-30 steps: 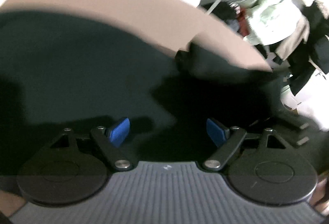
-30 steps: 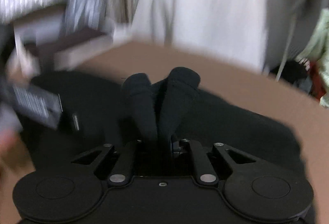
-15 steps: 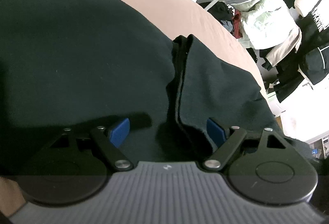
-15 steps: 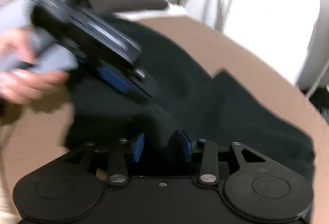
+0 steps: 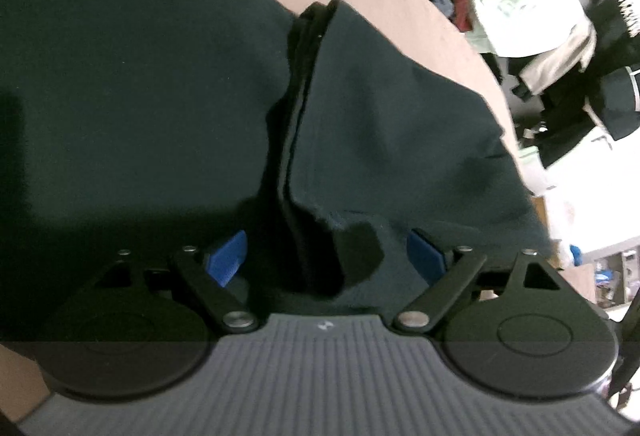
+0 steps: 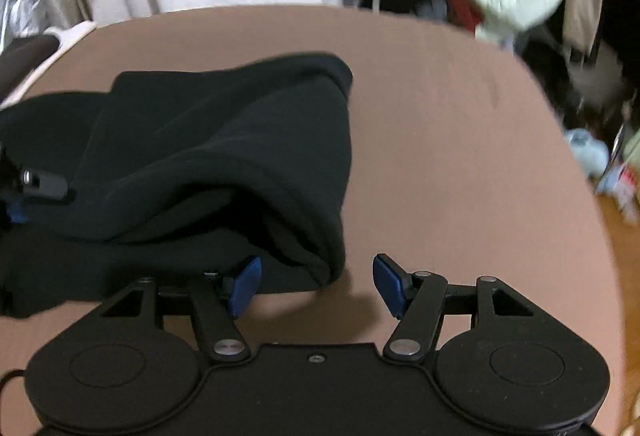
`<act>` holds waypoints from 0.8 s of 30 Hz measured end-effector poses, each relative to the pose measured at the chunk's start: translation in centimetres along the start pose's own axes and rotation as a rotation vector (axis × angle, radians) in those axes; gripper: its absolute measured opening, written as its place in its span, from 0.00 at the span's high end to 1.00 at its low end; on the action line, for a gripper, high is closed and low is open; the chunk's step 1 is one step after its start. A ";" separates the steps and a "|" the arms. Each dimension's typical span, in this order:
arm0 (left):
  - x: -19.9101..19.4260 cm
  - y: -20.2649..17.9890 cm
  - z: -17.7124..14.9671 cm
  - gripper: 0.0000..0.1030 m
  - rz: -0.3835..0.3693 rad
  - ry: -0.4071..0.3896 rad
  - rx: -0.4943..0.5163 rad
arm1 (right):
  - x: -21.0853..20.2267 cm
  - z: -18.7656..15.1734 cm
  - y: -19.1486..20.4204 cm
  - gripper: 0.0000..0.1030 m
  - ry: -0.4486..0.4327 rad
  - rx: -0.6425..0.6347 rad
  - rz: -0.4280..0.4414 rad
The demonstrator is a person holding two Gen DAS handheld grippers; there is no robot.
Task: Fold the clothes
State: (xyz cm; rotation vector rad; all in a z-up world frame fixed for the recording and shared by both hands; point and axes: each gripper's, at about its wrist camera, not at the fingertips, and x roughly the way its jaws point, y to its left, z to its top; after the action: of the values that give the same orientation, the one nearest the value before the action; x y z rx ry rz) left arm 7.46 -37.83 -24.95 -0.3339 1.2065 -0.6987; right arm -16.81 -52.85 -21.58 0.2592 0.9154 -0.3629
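Garment (image 5: 140, 84) folds hide lower layers

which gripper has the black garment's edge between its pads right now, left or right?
The left gripper: the black garment bunches up between its open blue pads. The right gripper has mostly bare brown surface in its gap; cloth lies at its left pad only.

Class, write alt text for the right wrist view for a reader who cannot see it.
The right gripper hangs with jaws open and empty over a brown table, beside the corner of a folded black garment. Pale and dark clothes are piled behind the table.
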 end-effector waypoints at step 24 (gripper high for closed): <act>0.8 -2.4 -1.5 0.84 0.153 0.050 0.145 | 1.8 2.6 -5.0 0.46 0.014 0.045 -0.152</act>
State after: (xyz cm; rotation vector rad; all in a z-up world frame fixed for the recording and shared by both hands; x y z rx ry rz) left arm 5.48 -39.95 -24.71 -0.1028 1.2071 -0.6604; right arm -16.03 -58.70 -21.87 0.2340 0.9441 -0.5227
